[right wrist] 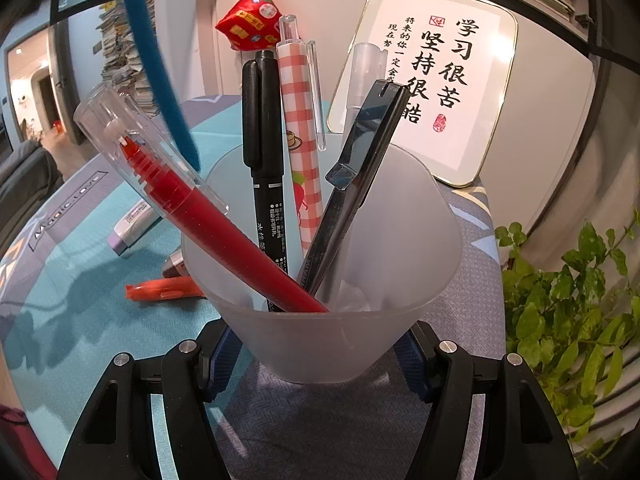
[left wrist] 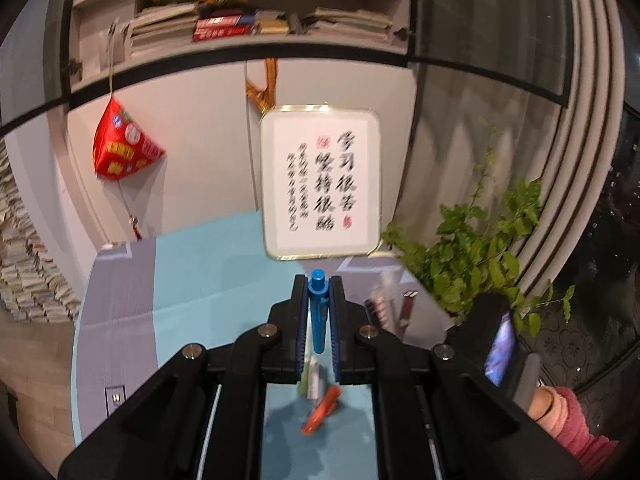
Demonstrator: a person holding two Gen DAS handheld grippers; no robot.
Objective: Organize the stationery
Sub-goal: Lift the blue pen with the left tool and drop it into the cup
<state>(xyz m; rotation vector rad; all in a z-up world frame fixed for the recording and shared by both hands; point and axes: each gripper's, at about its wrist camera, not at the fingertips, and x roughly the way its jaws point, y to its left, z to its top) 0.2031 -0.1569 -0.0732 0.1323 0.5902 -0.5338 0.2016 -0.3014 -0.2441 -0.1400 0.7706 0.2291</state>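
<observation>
**Blue pen held up, cup of pens held steady**

Left gripper [left wrist: 319, 300] squeezed tight on a blue plastic pen [left wrist: 319, 312], held up above the tabletop [left wrist: 192, 280]. Pen pinched between the two black fingers, round cap end poking out past the tips. Lower end of the pen hidden behind the gripper body. Same blue pen [right wrist: 154, 64] seen in the right wrist view as a long blue streak at the top left, blurry and cut off by the picture edge.

Right gripper [right wrist: 320, 360] closed around a frosted see-through plastic cup [right wrist: 400, 264], blue pads pressing on both sides near the bottom. Inside the cup: a red marker with a clear cap [right wrist: 188, 196] leaning left, a black marker with white writing [right wrist: 266, 160] standing straight, a red-and-white checked pen [right wrist: 302, 128], a dark see-through pen with a clip [right wrist: 360, 172] leaning right, and one clear pen behind, hard to make out. Bottom ends all foggy behind the cup wall.

Lying on the teal mat: an orange pen [right wrist: 164, 290], partly hidden by the cup, a white and purple eraser [right wrist: 130, 228], and one more small thing cut off behind the cup, too hidden to name. Down between the left fingers, blurry: orange pen [left wrist: 322, 408] and a small white thing [left wrist: 314, 378].

At the back, leaning on the wall, a gold-framed sign with black writing [right wrist: 436, 80]. Green leafy plant [right wrist: 568, 300] at the right.
</observation>
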